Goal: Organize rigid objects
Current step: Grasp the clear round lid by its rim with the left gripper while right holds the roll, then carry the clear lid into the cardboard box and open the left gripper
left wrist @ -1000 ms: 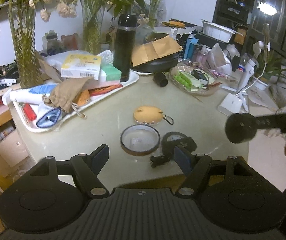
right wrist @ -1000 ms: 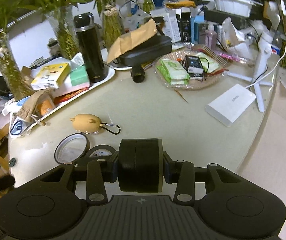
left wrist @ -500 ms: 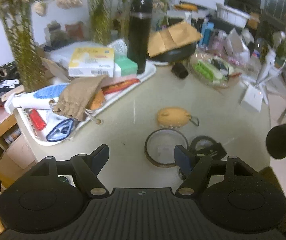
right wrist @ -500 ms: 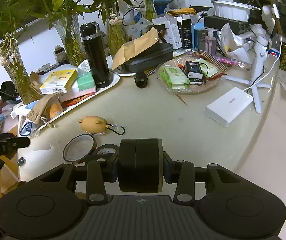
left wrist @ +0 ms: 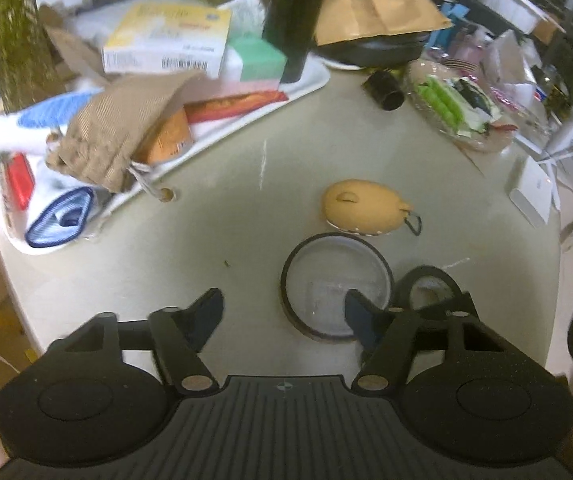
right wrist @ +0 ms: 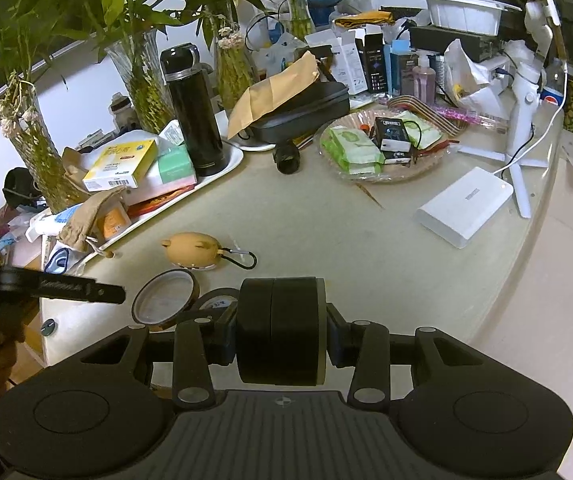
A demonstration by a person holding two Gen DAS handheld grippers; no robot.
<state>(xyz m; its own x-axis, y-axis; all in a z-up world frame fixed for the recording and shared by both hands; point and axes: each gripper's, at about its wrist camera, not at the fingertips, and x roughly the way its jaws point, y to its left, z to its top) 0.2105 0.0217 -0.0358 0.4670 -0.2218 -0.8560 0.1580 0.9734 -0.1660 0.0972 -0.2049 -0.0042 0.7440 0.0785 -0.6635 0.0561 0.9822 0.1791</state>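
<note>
Black puck-shaped cylinder (right wrist: 280, 330), stiff and probably smooth, sits clamped by its flat faces in the right gripper (right wrist: 282, 338) above the table's (right wrist: 346, 232) near edge; left gripper (left wrist: 282, 314) hangs apart, empty.

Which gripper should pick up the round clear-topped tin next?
Left. The left gripper is open and empty right over the tin; the right gripper is shut on a black cylinder.

Lived-in home room. Cluttered pale rounded bench (right wrist: 326, 216) carries tall glass vases of green bamboo (right wrist: 142, 76), black steel thermos flask (right wrist: 192, 110), white plastic tray of boxed medicines (right wrist: 222, 170), pink pump soap bottle (right wrist: 422, 80).
</note>
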